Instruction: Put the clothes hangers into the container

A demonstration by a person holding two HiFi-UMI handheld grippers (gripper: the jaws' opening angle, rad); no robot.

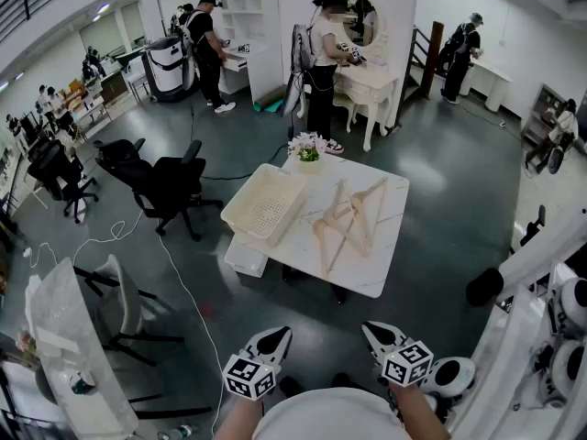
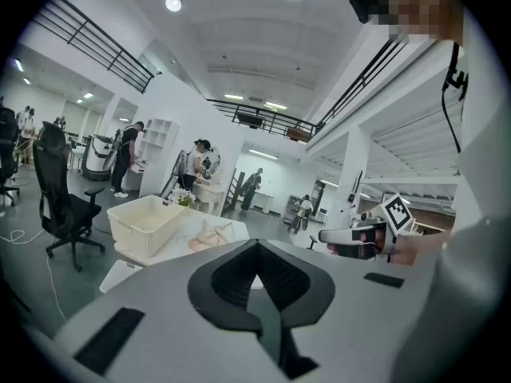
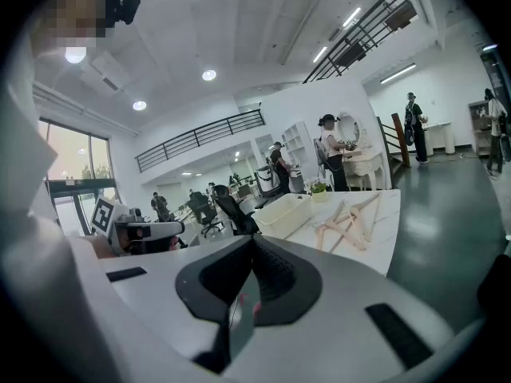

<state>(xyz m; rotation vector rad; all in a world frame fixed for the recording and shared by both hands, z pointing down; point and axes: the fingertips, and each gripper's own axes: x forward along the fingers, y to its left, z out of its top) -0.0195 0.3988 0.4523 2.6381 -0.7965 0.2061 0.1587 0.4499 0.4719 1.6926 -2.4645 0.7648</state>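
Observation:
Several pale wooden clothes hangers (image 1: 347, 220) lie in a loose pile on the white marble table (image 1: 367, 273). A cream slatted basket (image 1: 264, 204) stands on the table's left part, overhanging its edge. My left gripper (image 1: 273, 337) and right gripper (image 1: 376, 330) hover side by side close to my body, well short of the table, both shut with nothing held. In the left gripper view the jaws (image 2: 257, 244) meet, with the basket (image 2: 148, 222) and hangers (image 2: 209, 236) far ahead. In the right gripper view the jaws (image 3: 254, 238) also meet, with the hangers (image 3: 351, 223) ahead on the right.
A small flower pot (image 1: 309, 154) sits at the table's far edge. A white bin (image 1: 246, 257) lies on the floor under the basket. Black office chairs (image 1: 165, 186) stand at the left, white robot parts (image 1: 550, 319) at the right. People work at the back.

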